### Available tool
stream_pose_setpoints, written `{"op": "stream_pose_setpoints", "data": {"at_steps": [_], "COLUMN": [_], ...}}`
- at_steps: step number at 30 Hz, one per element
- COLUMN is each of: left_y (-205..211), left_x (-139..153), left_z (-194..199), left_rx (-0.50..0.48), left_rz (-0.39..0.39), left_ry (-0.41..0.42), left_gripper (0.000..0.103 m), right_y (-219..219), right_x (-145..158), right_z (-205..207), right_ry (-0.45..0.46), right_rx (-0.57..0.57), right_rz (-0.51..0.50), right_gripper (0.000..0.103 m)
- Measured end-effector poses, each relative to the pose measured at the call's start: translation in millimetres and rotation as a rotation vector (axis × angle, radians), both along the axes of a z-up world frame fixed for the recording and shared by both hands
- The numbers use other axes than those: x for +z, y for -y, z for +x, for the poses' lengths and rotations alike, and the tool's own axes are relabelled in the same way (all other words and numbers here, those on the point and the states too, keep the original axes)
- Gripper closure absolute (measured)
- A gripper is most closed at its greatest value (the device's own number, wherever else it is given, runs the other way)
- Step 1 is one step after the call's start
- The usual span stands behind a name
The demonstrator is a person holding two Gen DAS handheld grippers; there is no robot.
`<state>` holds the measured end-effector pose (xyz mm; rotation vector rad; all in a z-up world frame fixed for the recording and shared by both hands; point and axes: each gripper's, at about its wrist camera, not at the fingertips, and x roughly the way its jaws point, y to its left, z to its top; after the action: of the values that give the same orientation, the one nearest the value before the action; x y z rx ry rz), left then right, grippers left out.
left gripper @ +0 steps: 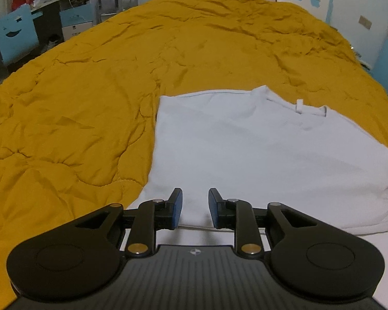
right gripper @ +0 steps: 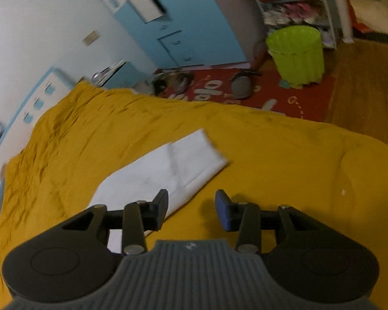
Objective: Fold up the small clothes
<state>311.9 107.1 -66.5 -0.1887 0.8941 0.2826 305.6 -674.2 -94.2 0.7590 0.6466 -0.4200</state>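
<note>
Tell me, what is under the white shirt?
The white shirt lies flat on a mustard-yellow quilt, which shows all around it. The part of the quilt beneath the shirt is covered, so anything there cannot be seen.

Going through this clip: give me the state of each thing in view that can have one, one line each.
White shirt: lying flat on the bed, partly folded, collar at the far end, not gripped.
Yellow quilt: spread over the bed, wrinkled.
Left gripper: open, empty, over the shirt's near edge.
Right gripper: open, empty, beside the shirt's edge, over the quilt.
Green bin: upright on the floor.
</note>
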Motion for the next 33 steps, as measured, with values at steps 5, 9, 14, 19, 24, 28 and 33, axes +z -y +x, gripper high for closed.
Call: {"op": "stream_pose_setpoints", "data": {"at_steps": [5,9,14,19,24,28,33], "left_y": [4,4,-3,-12,-16,-25,-52], "left_x": [-2,-4,0,13,33,50,65], "left_z": [6,5,-1,-12,-28,-44,-59], "left_rx": [0.029,0.029,0.017,-0.022,-0.072,-0.107,-0.1], "left_rz": [0.012,0.024,0.029,0.032,0.087,0.101,0.05], "left_ry": [-0.006,-0.013,-0.001,0.029,0.086,0.139,0.196], "left_gripper": [0.074,0.074,0.074,0.074,0.074,0.074,0.074], "right_y": [23,29,-1,-72,-176,-274,-390], "right_x": [-23,-26,19,109,199,258,297], "right_z": [27,43,52,60,75,87,94], "right_ry": [-0.01,-0.012,0.032,0.165,0.3,0.404,0.481], "right_rx": [-0.025,-0.022,0.039,0.174,0.342,0.49,0.647], "right_rz": [0.034,0.014,-0.132,-0.243,-0.315,-0.327,-0.301], "right_gripper": [0.069,0.102,0.102,0.102,0.102,0.102,0.103]}}
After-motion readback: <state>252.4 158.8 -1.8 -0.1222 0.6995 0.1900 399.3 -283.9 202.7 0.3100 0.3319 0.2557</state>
